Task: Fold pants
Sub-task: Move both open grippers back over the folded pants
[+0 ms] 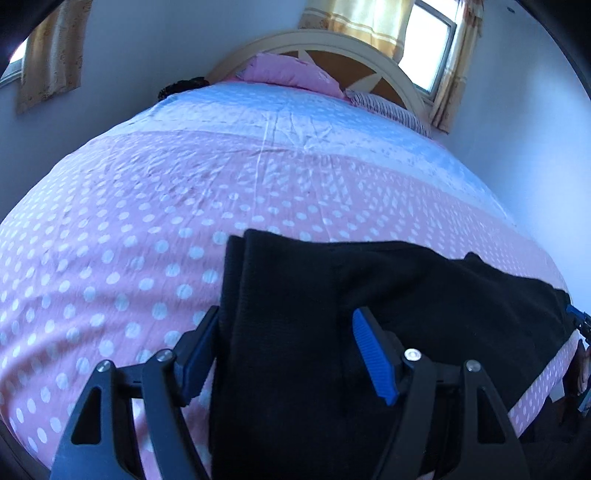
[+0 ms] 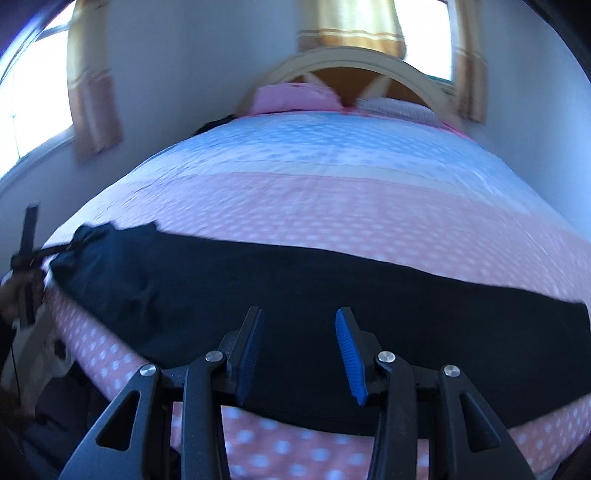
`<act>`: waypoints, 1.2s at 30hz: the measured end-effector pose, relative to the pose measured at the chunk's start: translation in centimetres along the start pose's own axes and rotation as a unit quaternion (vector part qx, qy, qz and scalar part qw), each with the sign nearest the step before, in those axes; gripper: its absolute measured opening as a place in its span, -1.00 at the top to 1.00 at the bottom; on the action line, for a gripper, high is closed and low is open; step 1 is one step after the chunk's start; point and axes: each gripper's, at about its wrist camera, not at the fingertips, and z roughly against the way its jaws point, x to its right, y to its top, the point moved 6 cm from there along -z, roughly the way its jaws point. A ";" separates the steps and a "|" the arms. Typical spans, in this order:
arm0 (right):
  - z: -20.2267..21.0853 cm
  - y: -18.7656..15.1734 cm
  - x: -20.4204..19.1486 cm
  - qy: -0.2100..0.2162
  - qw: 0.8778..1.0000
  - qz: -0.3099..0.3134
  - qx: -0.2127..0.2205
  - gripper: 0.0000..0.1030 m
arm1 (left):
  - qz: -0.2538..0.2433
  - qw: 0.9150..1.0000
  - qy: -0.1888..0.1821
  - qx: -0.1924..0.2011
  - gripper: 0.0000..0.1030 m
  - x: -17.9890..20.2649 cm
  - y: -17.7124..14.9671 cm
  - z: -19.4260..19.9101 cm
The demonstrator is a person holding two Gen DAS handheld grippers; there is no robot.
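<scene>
Bed (image 1: 184, 192): fills most of both views, covered by a pink sheet with white dots that turns pale blue toward the headboard; it carries everything below.
Headboard (image 1: 332, 40): cream arch with brown panels at the far end of the bed, against a pale wall.
Curtains (image 1: 365, 18): yellow-beige, hanging at a bright window just behind the headboard; another curtain hangs at a window on the wall to the bed's left.
Pants (image 2: 332, 306): black, lying spread in a long band across the near part of the bed, close to its near edge; one end is bunched and wrinkled at the left of the right wrist view, the other runs out to the right.
Pillows (image 1: 288, 72): a pink one and a striped one side by side at the head of the bed, just in front of the headboard.
Left gripper (image 1: 288, 354): low over the near edge of the bed, jaws spread wide with a folded end of the pants lying between them; its blue pads (image 1: 373, 354) are not pressed onto the cloth.
Right gripper (image 2: 299, 354): above the middle of the pants near the bed's near edge, jaws parted and holding nothing; this view is blurred.
</scene>
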 end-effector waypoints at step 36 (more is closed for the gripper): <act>-18.1 11.1 -17.5 0.306 0.927 -0.122 -0.178 -0.01 | -0.150 0.985 0.008 0.078 -0.41 5.0 -1.4 3.5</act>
